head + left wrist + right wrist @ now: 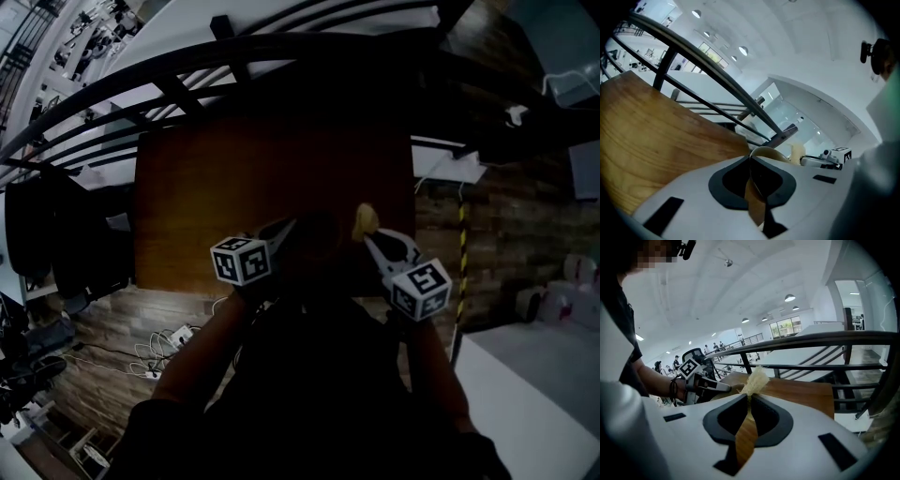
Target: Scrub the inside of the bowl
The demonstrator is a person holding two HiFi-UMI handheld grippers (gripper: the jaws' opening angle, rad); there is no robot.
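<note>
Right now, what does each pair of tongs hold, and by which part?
The left tongs are shut on the rim of a tan bowl. The right tongs are shut on a scrubbing brush, just below its pale fibre tuft.

large open-plan hall: mezzanine railing, ceiling lights, distant people.

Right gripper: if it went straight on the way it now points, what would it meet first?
Probably the wooden tabletop, which shows just beyond the brush in its jaws; depth is hard to judge.
</note>
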